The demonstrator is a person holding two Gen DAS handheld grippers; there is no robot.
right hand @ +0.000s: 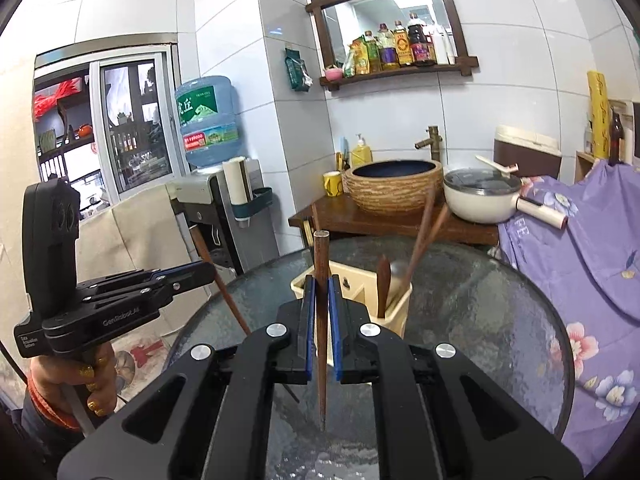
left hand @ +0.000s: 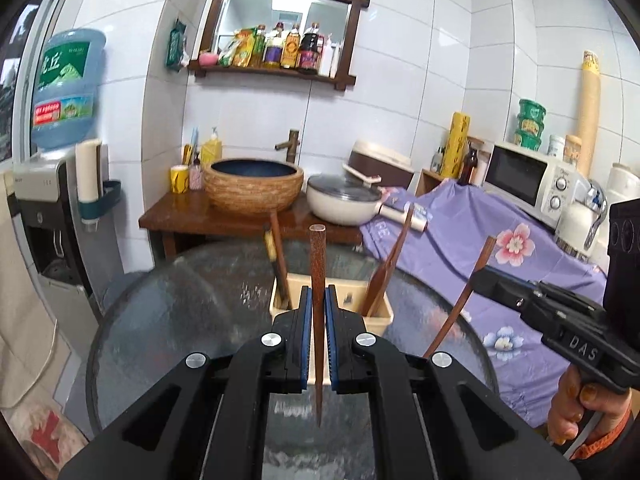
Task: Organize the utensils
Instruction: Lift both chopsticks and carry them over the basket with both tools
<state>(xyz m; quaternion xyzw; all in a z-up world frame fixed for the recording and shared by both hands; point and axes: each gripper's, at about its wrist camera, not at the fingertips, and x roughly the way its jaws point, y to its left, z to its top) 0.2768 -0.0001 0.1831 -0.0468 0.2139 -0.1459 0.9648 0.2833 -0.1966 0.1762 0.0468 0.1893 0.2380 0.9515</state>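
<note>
Dark brown chopstick; cream utensil holder; lilac cloth with pink and white flowers; blue-lined, woven-tan basin; white wall tiles.

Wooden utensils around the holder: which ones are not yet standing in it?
The two chopsticks: one clamped in the left gripper, chopstick, one in the right gripper, chopstick. The other utensils already stand in the cream holder.

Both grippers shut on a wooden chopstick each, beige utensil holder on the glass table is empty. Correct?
Not quite. The left gripper and right gripper each clamp a chopstick, but the utensil holder isn't empty: the right wrist view shows wooden utensils standing in it.
</note>
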